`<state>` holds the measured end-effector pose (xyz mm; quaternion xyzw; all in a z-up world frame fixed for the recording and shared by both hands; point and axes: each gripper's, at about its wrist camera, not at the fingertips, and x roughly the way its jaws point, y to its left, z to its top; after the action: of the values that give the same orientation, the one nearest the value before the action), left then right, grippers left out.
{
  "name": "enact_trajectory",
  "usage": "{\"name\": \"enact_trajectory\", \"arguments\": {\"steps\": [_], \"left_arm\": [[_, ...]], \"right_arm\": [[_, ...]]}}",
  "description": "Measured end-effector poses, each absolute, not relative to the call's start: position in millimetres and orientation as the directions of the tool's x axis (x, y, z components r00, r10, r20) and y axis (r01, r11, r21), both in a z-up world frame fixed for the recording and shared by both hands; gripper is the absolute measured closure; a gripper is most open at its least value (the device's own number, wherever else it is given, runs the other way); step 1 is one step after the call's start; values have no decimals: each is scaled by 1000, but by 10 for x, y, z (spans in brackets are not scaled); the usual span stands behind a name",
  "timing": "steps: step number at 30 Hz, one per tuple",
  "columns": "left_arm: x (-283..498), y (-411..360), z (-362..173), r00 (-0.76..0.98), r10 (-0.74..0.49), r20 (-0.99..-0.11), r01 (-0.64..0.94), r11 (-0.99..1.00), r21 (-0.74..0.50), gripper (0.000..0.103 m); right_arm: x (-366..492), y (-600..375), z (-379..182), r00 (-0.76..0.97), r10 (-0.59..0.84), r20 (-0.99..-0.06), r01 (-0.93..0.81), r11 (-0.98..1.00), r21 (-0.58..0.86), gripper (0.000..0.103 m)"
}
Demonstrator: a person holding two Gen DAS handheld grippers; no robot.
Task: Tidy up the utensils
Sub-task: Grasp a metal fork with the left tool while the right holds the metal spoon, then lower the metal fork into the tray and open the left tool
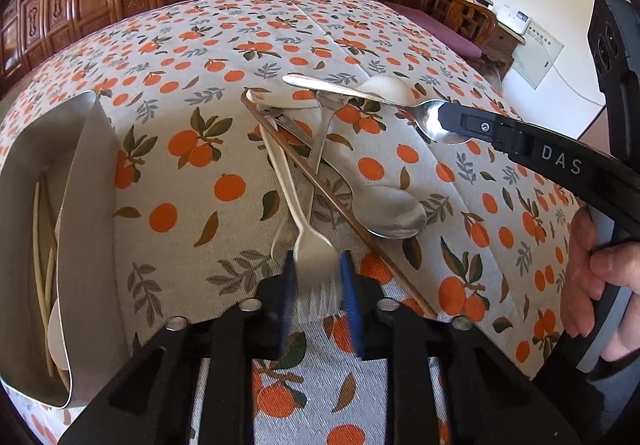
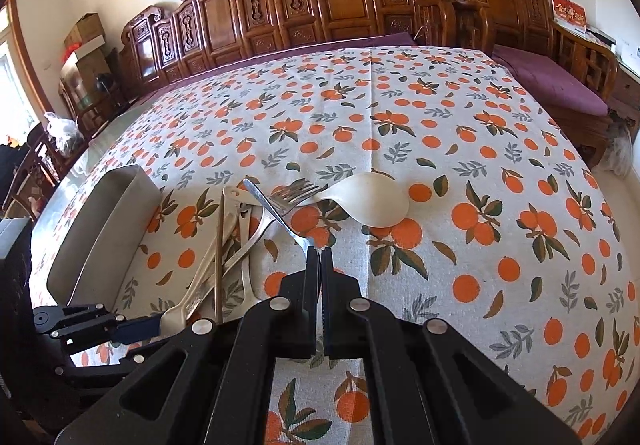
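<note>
A pile of utensils lies on the orange-print tablecloth: a white plastic fork [image 1: 296,213], a metal spoon [image 1: 390,211], a brown chopstick [image 1: 340,209], a metal fork [image 2: 298,192] and a white ladle spoon [image 2: 374,205]. My left gripper [image 1: 318,285] has its blue pads around the white fork's tines; it also shows in the right wrist view [image 2: 160,325]. My right gripper [image 2: 320,261] is shut on a small metal spoon [image 1: 352,93] and holds it by the bowl above the pile, handle pointing away.
A metal utensil holder [image 1: 80,205] stands at the left with pale chopsticks and a white spoon inside; it also shows in the right wrist view [image 2: 104,229]. Carved wooden benches with purple cushions [image 2: 552,85] stand behind the table.
</note>
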<state>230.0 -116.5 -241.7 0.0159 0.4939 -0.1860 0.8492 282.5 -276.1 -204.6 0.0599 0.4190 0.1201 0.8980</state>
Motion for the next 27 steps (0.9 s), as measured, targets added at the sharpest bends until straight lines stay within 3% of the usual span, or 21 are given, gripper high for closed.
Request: {"name": "enact_trajectory", "arguments": {"steps": [1,3,27], "left_arm": [[2291,-1158,-2410,444,-300,-844,332,930,-156,86],[2275,-1142,-2393,442,-302,-845,336,929,-156,100],[2083,-382,-1671,519,-232,-822,322,945,-63,100]], "right_arm": [[2822,-2755,-2043,620,267,-738,-167,964,208,100],[2817,-2744,-2039,620,270,-737,-172,963,208,100],[2666,-2539,-1820,647,315,-694,-222,949,224,100]]}}
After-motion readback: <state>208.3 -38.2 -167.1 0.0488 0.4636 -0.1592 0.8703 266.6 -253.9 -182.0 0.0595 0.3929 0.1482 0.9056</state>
